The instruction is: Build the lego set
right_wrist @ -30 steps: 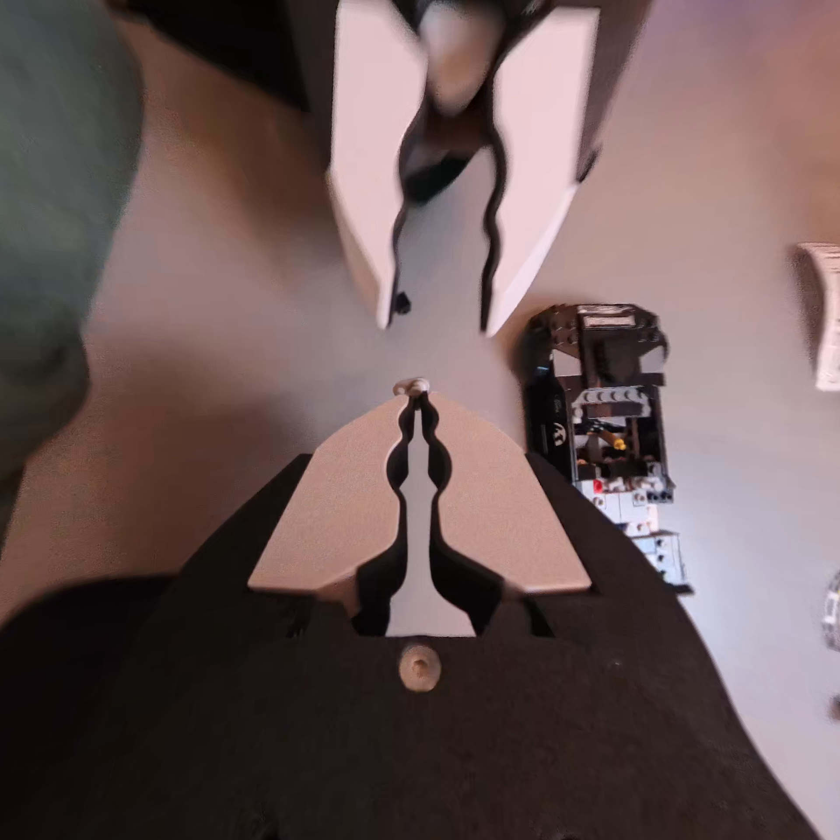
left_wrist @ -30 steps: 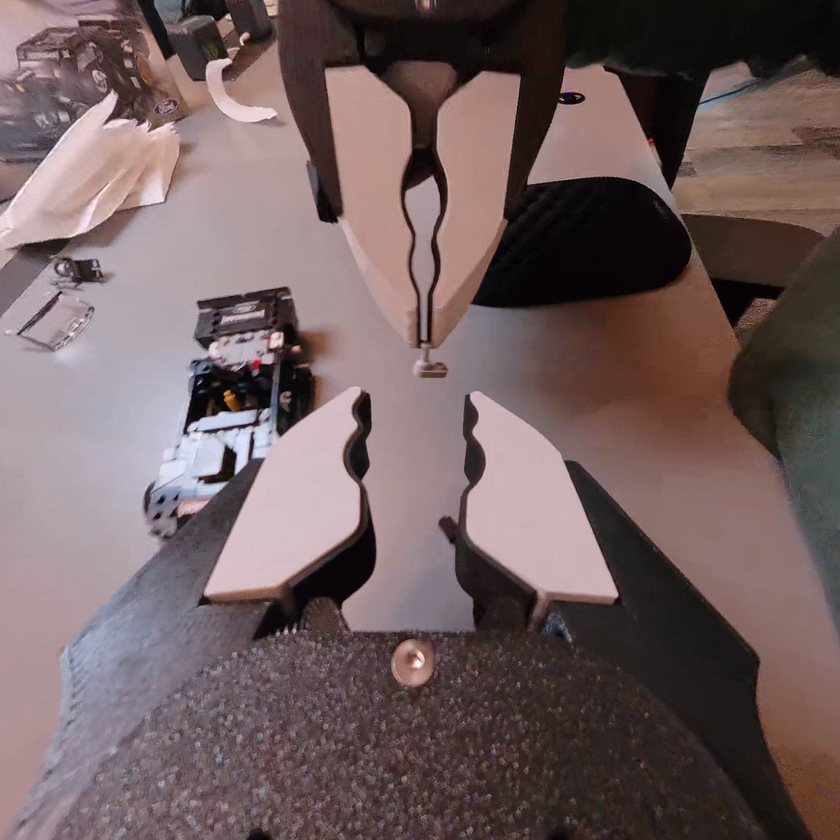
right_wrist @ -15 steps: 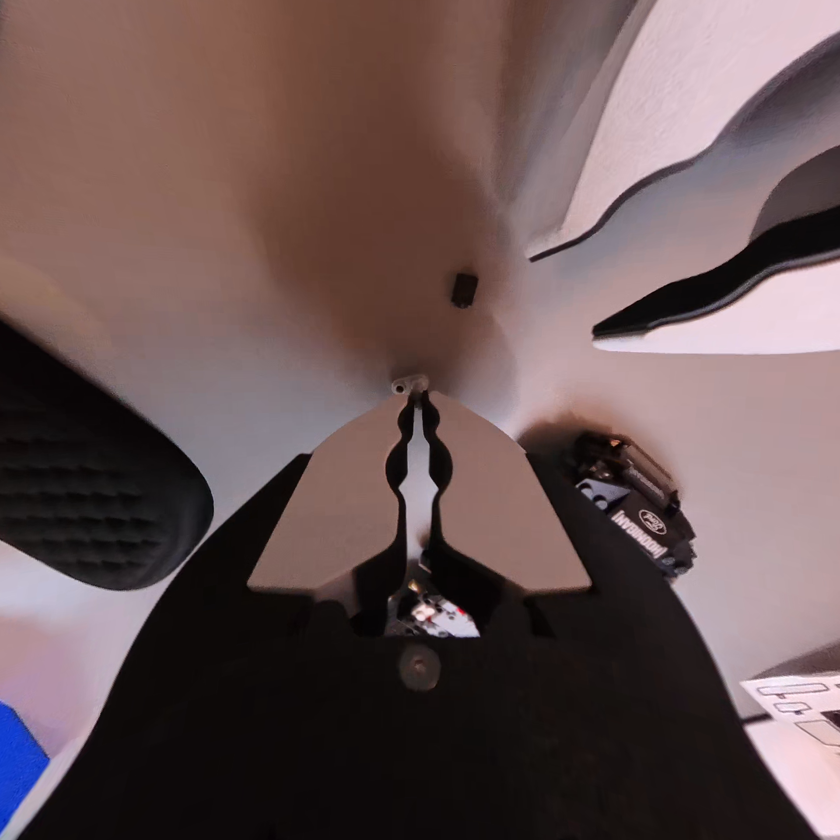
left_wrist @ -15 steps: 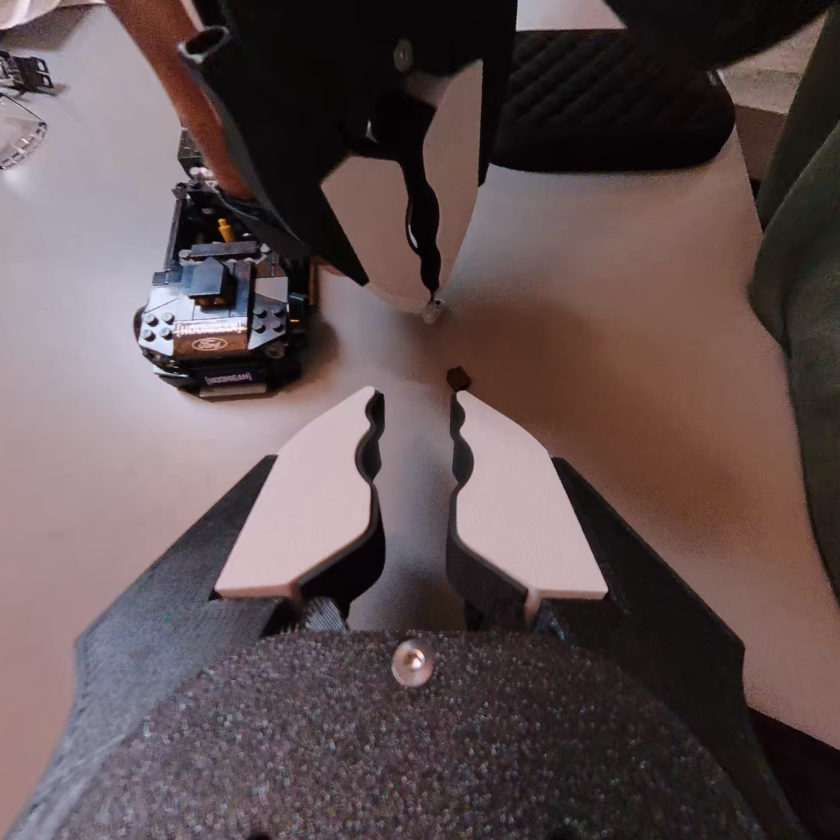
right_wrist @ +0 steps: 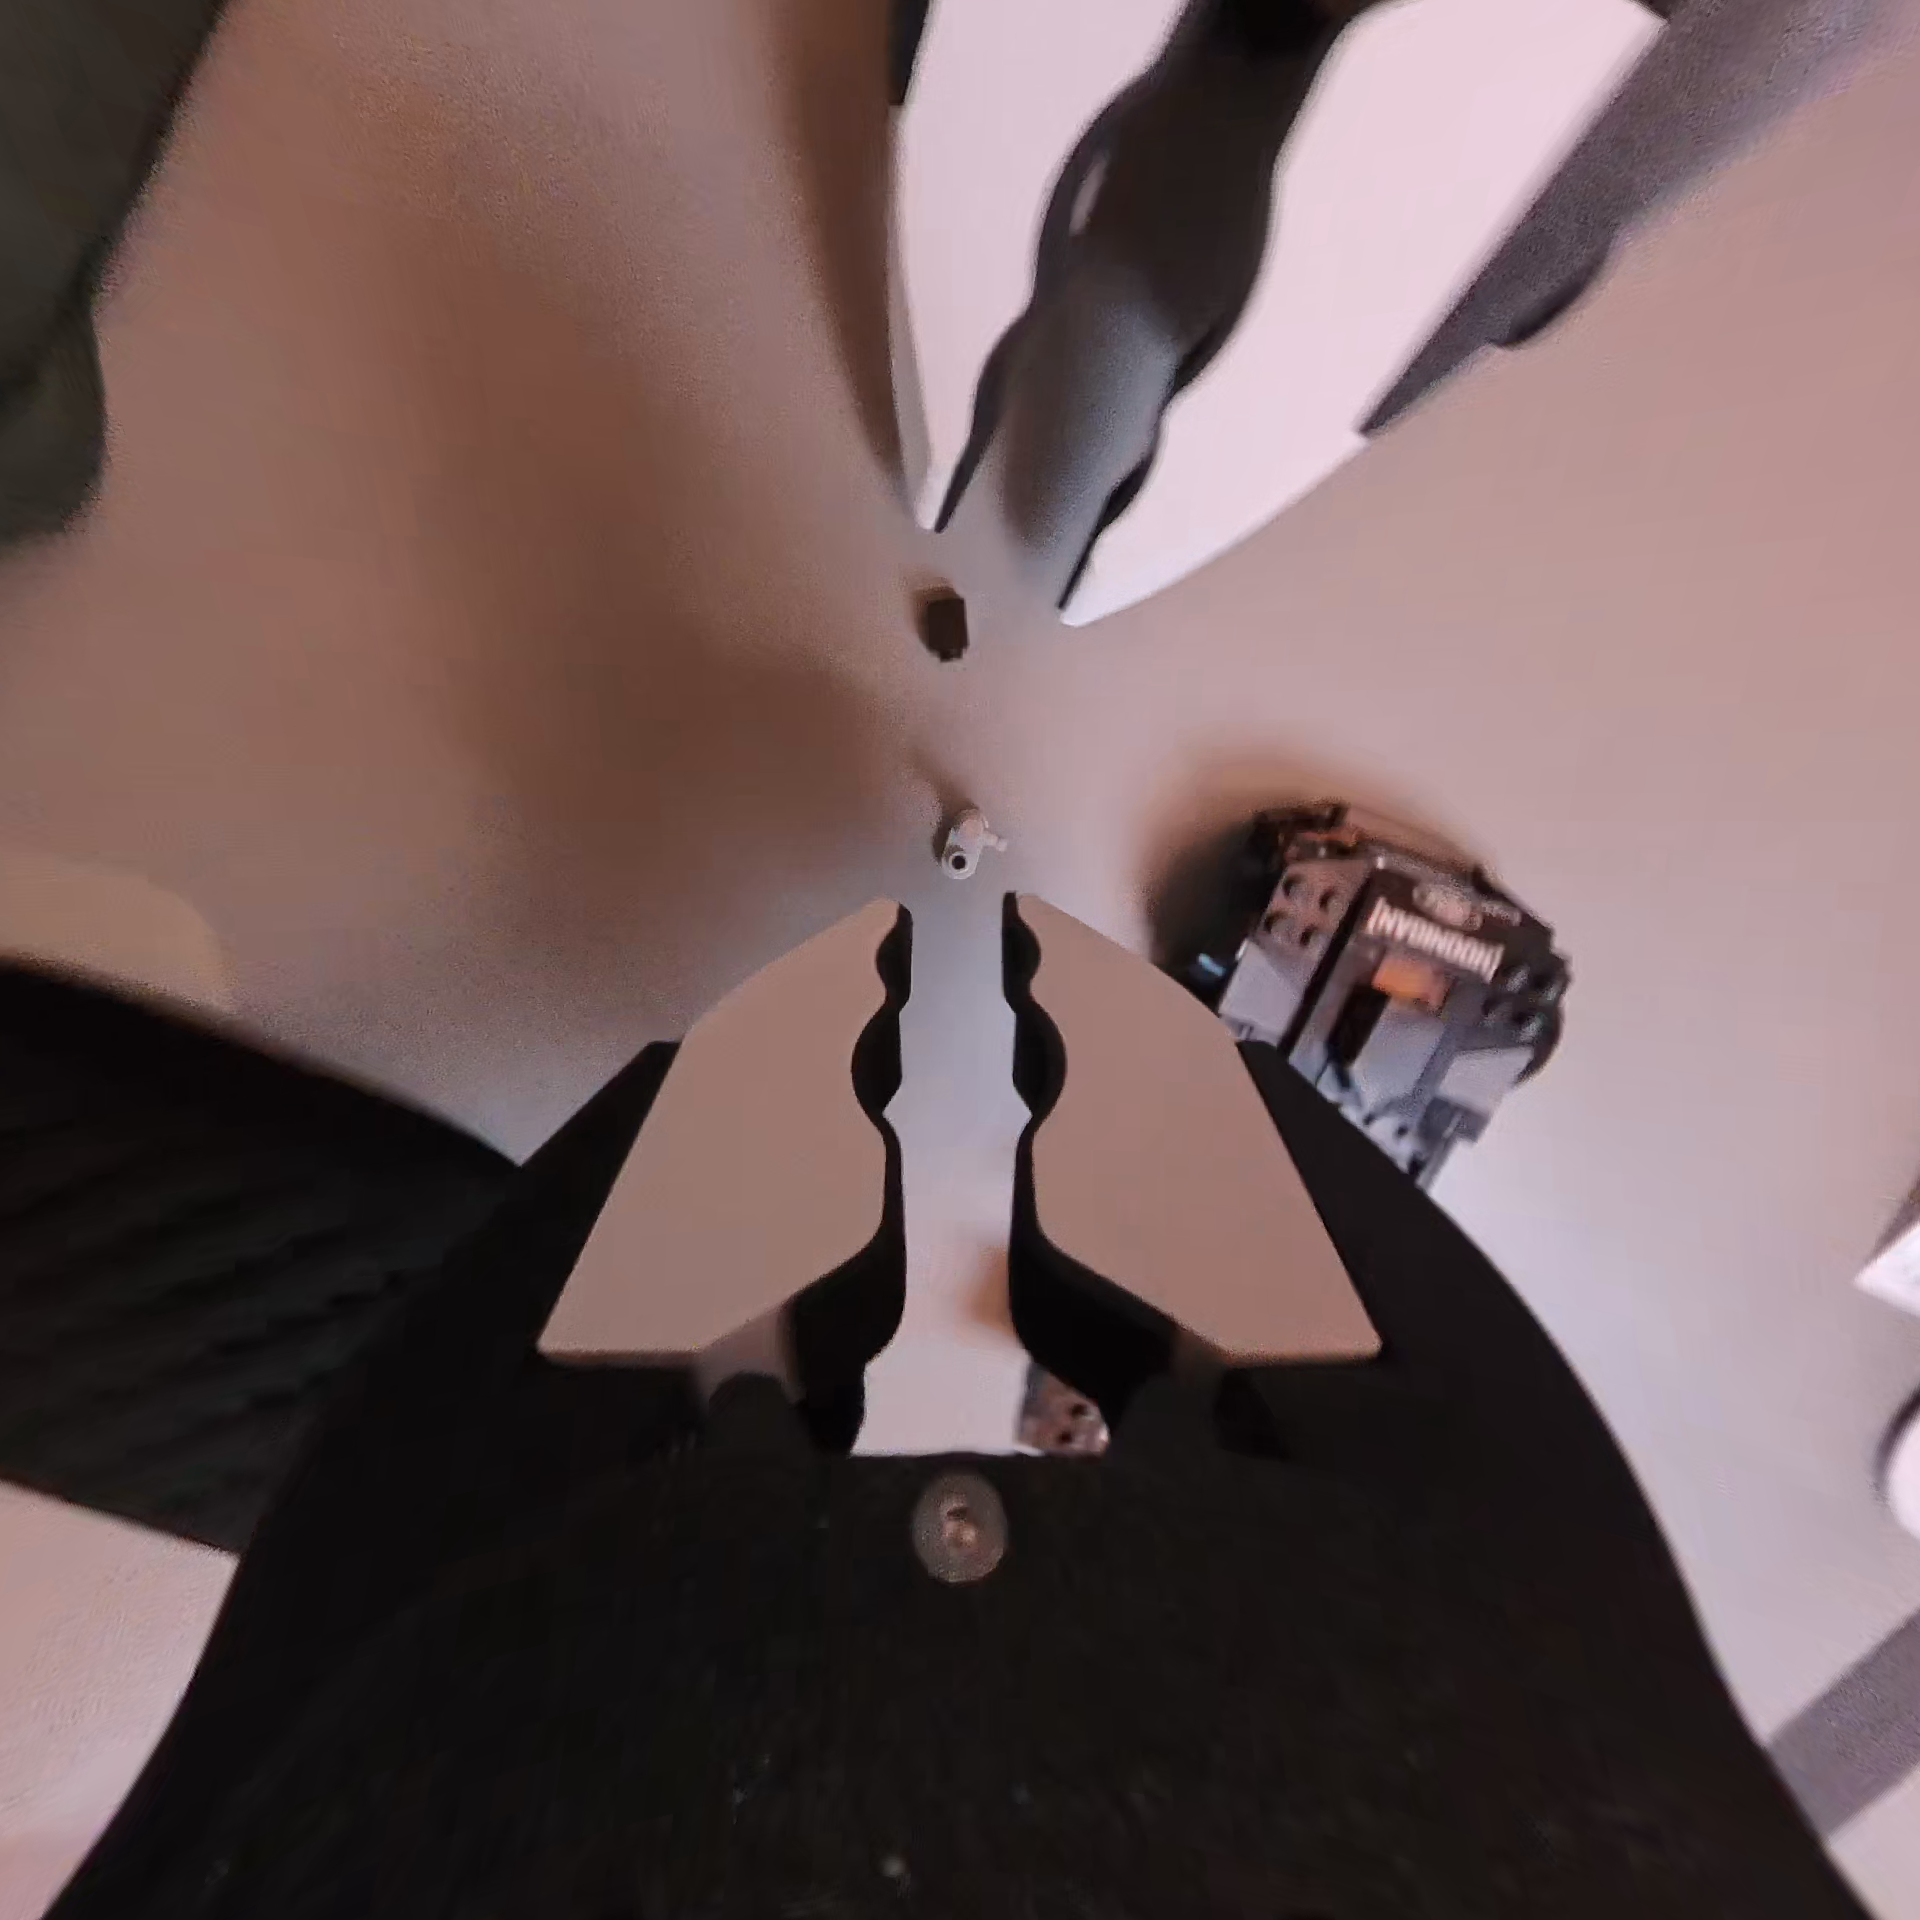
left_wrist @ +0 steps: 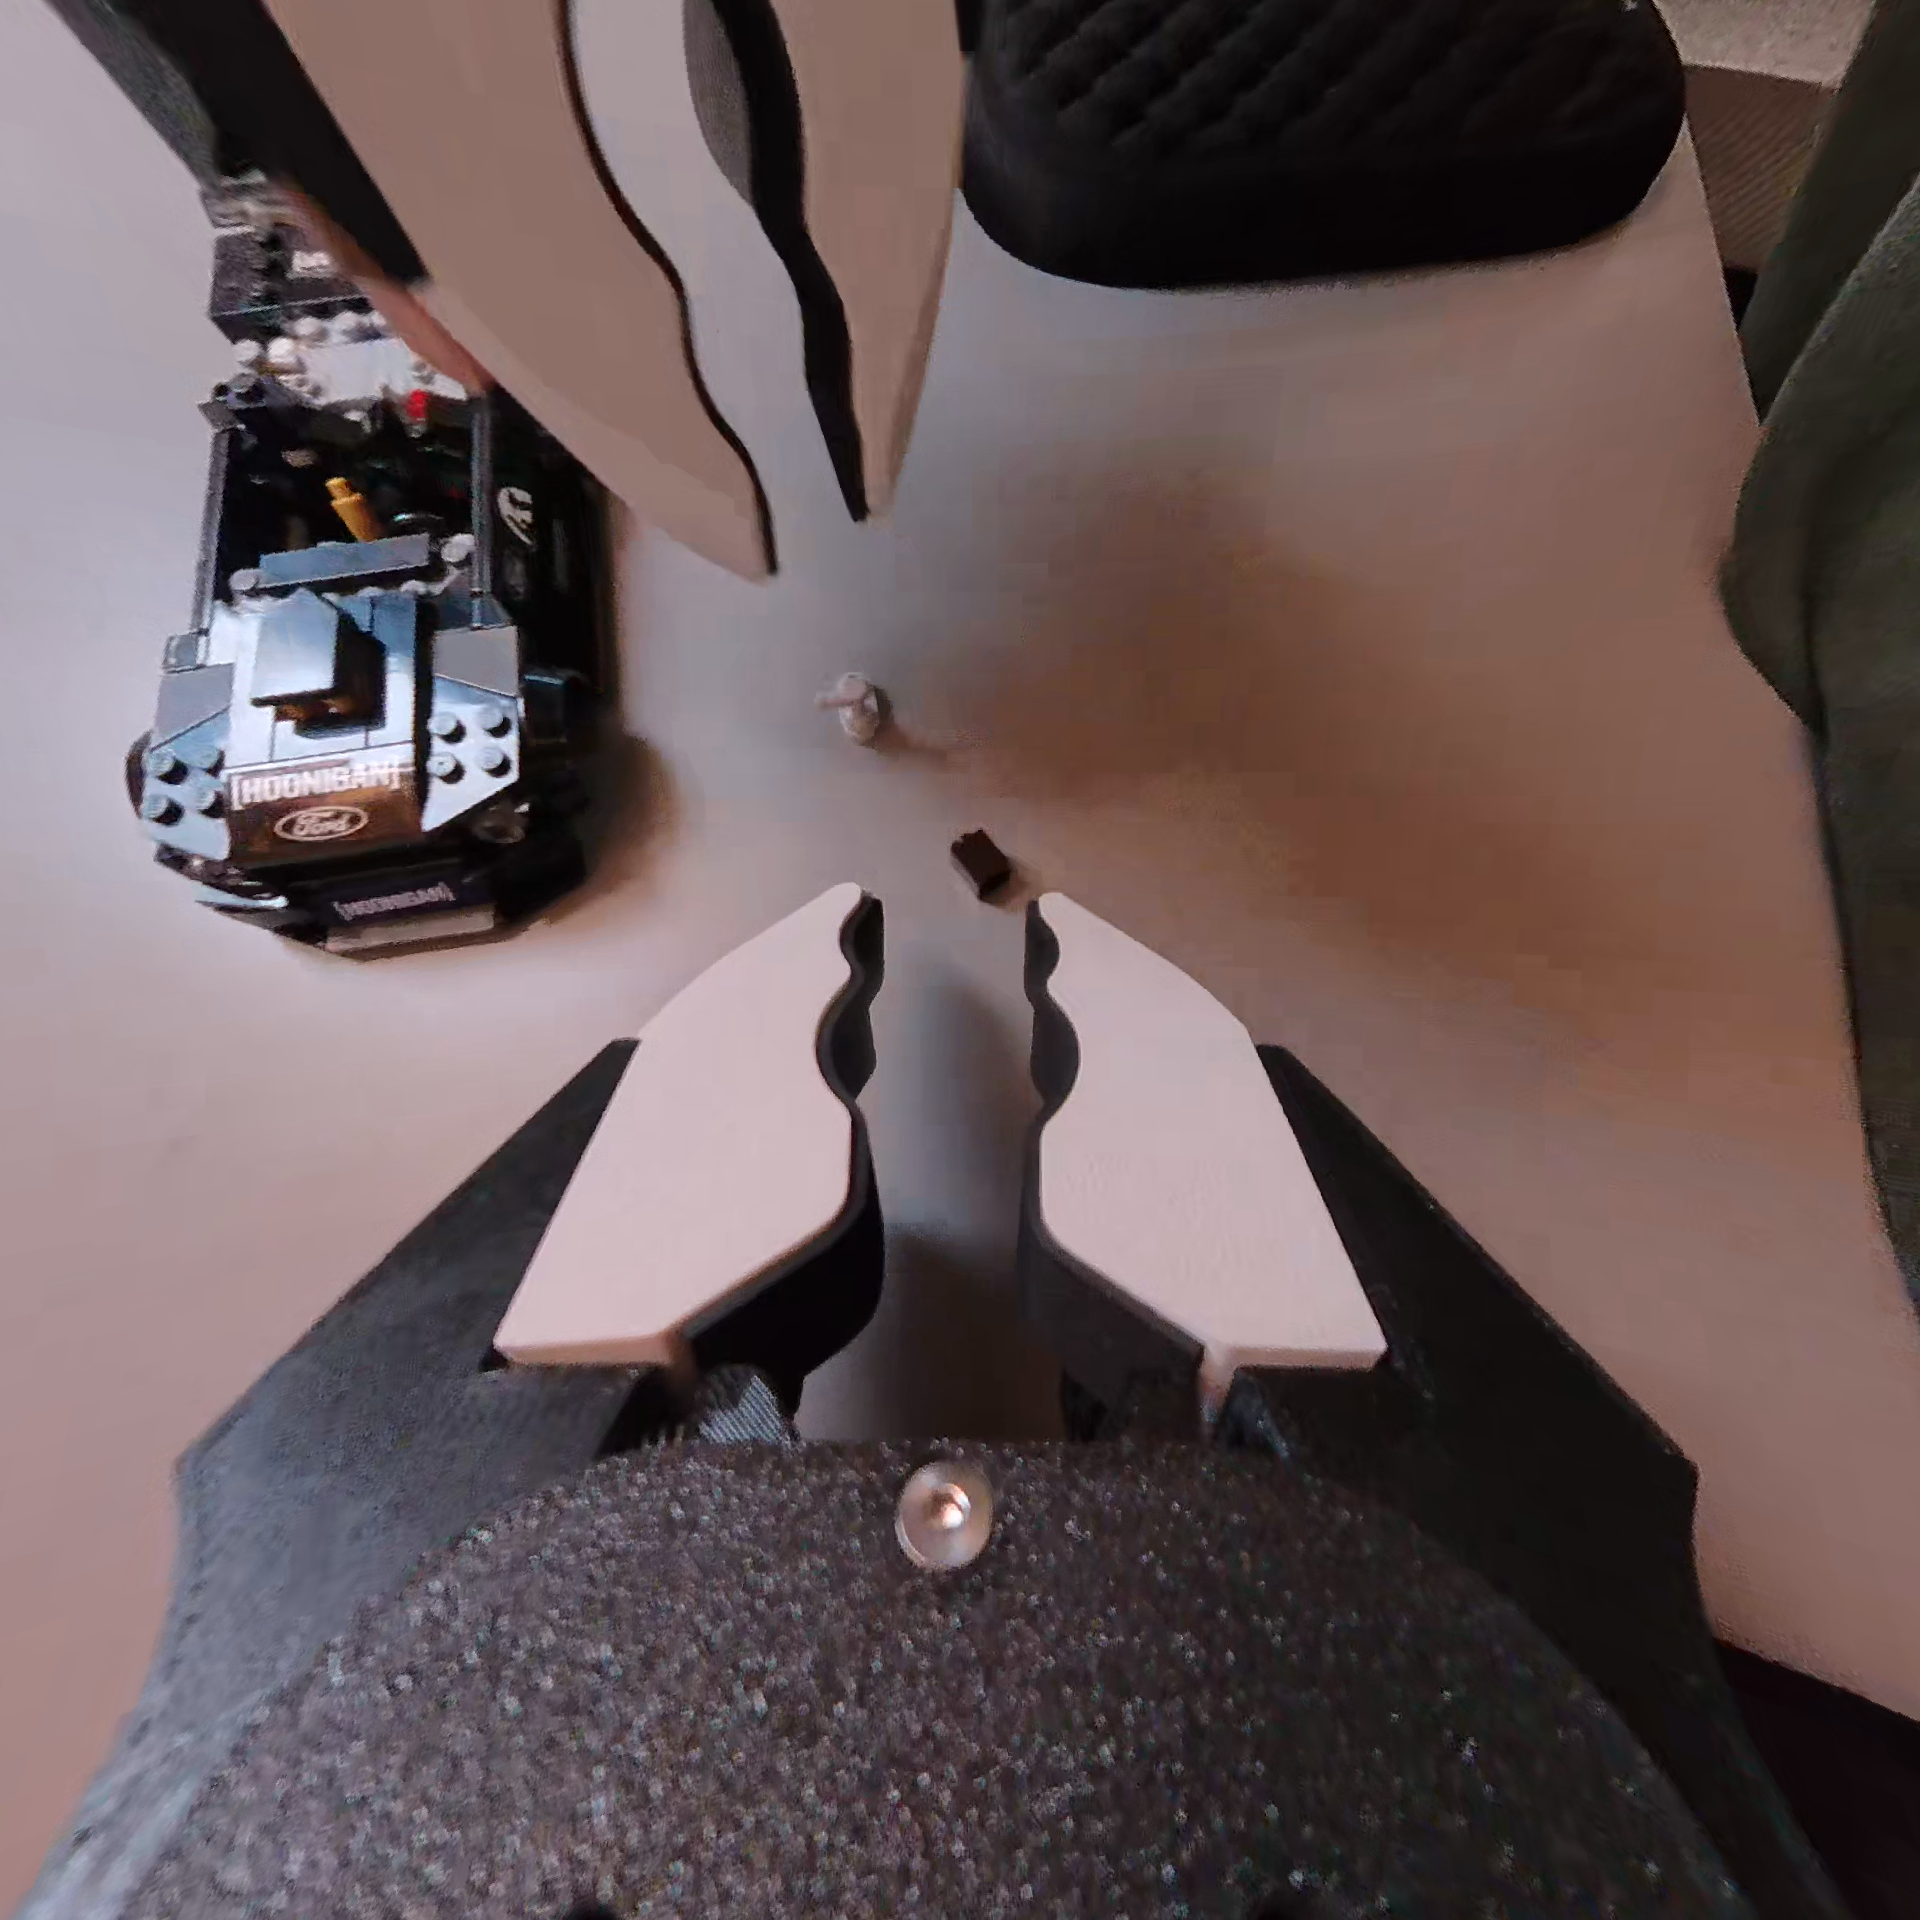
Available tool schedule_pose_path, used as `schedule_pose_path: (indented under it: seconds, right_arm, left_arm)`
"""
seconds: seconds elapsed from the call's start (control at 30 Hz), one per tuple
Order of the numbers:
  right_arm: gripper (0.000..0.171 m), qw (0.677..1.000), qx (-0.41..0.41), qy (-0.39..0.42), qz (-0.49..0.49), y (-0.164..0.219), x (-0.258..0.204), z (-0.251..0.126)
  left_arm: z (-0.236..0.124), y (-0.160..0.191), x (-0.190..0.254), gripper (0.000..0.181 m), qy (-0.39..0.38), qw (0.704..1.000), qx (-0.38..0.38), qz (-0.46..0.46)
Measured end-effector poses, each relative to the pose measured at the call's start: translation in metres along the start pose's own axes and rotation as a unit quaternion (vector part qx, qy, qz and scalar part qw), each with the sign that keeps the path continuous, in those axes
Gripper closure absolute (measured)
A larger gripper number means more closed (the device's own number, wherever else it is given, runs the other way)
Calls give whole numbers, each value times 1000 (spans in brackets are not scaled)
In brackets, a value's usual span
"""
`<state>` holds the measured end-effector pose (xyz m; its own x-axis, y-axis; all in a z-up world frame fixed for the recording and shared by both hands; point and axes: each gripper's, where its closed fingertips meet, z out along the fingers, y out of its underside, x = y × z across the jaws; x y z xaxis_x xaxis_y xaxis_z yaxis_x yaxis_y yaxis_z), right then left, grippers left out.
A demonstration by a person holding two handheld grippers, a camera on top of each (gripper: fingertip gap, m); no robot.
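The left gripper [left_wrist: 954, 906] has flat pale fingers with wavy black inner edges, spread apart and empty. The right gripper [right_wrist: 956, 902] faces it, its fingers also parted with nothing between them. Between the two tips, on the smooth matte table [left_wrist: 1299, 935], lie a tiny grey piece [left_wrist: 854, 704] and a small dark block [left_wrist: 977, 858], apart from each other. The studded black-and-grey car [left_wrist: 343, 717] sits well off to one side. A quilted black pad [left_wrist: 1309, 125] seems to rest at the table's far edge.

Open tabletop [left_wrist: 1299, 727] lies between the two grippers, only a grey piece [left_wrist: 854, 704] and a black piece [left_wrist: 980, 864] there; car [left_wrist: 343, 717] blocks one side.
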<state>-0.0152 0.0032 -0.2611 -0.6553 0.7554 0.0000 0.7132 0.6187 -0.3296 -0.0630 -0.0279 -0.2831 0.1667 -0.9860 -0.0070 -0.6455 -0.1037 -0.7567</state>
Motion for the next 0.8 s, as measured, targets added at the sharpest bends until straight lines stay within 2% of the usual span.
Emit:
schedule_pose_path:
  seconds: [0.13, 0.33, 0.47, 0.67, 0.8]
  right_arm:
    - [154, 989, 77, 44, 118, 6, -8, 0]
    - [156, 947, 187, 120, 231, 1, -23, 2]
    - [158, 923, 229, 149, 270, -5, -32, 4]
    - [159, 909, 249, 160, 295, -14, -33, 10]
    - [159, 900, 268, 180, 293, -21, -25, 7]
  left_arm:
    - [6, 0, 3, 156, 3, 1000, -10, 6]
    - [14, 2, 5, 159, 5, 999, -30, 16]
    - [17, -3, 5, 166, 6, 1000, -25, 14]
    - [23, -5, 5, 169, -14, 999, -34, 36]
    - [17, -24, 0, 169, -33, 999, 20, 27]
